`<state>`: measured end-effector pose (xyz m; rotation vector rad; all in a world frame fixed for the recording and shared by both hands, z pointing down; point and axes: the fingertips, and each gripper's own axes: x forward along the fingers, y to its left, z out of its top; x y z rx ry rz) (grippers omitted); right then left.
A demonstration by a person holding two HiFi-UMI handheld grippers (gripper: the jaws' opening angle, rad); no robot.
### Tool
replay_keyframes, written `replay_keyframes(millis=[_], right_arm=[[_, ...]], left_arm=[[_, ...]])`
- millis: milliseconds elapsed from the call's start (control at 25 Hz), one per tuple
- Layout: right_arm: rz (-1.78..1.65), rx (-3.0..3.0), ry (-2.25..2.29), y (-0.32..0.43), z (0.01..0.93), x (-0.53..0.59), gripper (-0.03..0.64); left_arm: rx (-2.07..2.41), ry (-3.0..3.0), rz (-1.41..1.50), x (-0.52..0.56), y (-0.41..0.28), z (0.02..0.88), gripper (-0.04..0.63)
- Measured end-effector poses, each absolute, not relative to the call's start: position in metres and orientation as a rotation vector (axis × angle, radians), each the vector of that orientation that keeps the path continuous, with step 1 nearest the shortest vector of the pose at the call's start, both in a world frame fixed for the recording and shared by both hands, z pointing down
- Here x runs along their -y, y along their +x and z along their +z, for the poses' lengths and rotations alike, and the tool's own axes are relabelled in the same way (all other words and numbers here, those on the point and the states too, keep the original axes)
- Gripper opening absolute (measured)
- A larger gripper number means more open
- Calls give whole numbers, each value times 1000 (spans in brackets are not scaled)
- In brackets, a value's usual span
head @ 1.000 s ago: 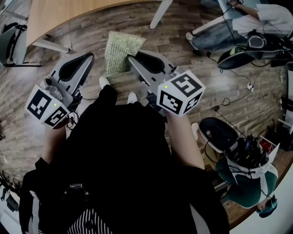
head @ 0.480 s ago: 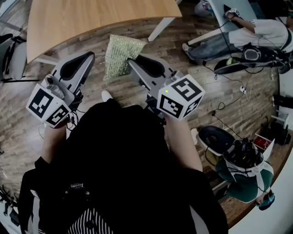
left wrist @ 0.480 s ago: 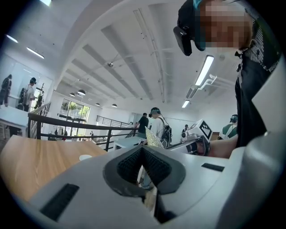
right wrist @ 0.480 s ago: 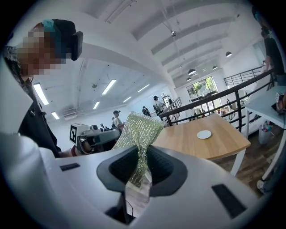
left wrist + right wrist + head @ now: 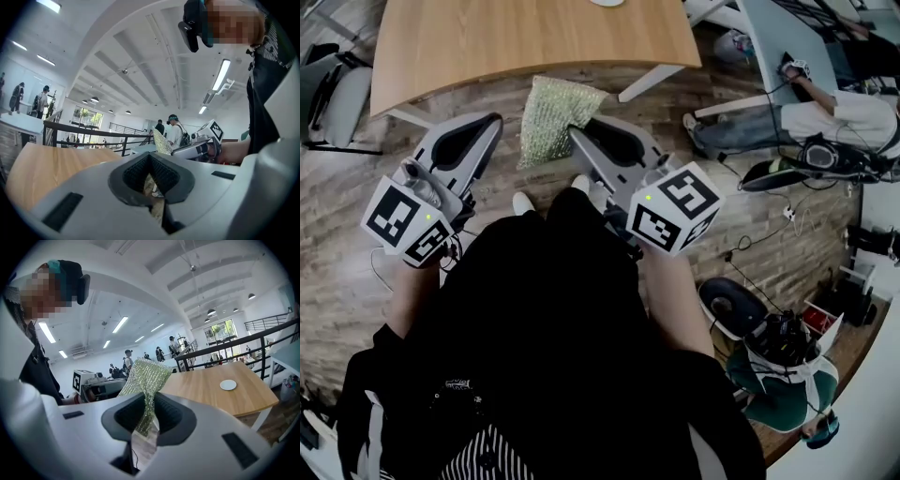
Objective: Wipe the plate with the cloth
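In the head view, your right gripper (image 5: 581,136) clamps the cloth (image 5: 551,117) just short of the table (image 5: 487,47). In the left gripper view, your left gripper (image 5: 149,164) is closed and empty. In the right gripper view, the plate (image 5: 228,385) lies ahead and to the right on the table — well apart from the cloth.

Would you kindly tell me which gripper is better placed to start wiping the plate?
Right. The right gripper has its jaws shut on the cloth, and the plate lies ahead on the table. The left gripper is shut on nothing.
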<state>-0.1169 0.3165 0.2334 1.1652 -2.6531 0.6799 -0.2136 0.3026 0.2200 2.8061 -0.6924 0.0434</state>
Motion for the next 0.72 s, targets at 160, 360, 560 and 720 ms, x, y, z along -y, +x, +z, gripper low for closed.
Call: replay_keyframes(millis=[160,360,560,720], right_arm=[[673,2654,1111,-136,237,-297,63],[565,2580,1239,-146,250,-267,63],[365,2571,1313,-150,252,-230,64],[346,2614,1262,-147,251,-203,64]], left_arm=[[811,2785,57,-280,-230,217,-9],[950,2675,53,-246,-237,227,-9],[992,2629,72,-208,-234,237,-9],[1018,2653,66,-178,-220,227,-9]])
